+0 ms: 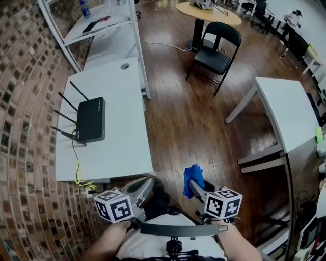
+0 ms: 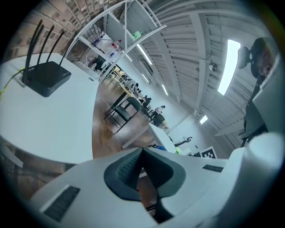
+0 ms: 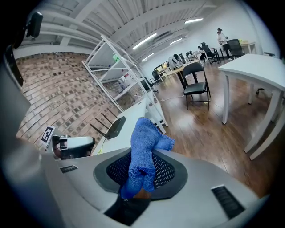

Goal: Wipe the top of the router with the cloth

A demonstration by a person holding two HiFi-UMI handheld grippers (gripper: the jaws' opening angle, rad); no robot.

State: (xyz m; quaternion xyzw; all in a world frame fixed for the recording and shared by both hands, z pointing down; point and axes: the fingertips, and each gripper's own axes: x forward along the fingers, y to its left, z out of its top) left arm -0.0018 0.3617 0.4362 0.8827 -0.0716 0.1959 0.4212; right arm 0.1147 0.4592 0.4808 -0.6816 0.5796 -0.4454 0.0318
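A black router [image 1: 91, 119] with several antennas lies on the white table [image 1: 117, 86] by the brick wall; it also shows far left in the left gripper view as the router [image 2: 46, 76] and small in the right gripper view as the router [image 3: 115, 127]. My right gripper [image 1: 192, 182] is shut on a blue cloth [image 1: 192, 174], which bunches up between its jaws, the cloth [image 3: 143, 153]. My left gripper [image 1: 147, 184] hangs near the table's front edge, shut with nothing in it. Both grippers are well short of the router.
A yellow cable [image 1: 77, 168] runs off the table's near left corner. White shelving [image 1: 102, 23] stands behind the table. A black folding chair [image 1: 216, 48] and a round table [image 1: 209, 12] sit beyond on the wooden floor; another white table [image 1: 288, 112] is at right.
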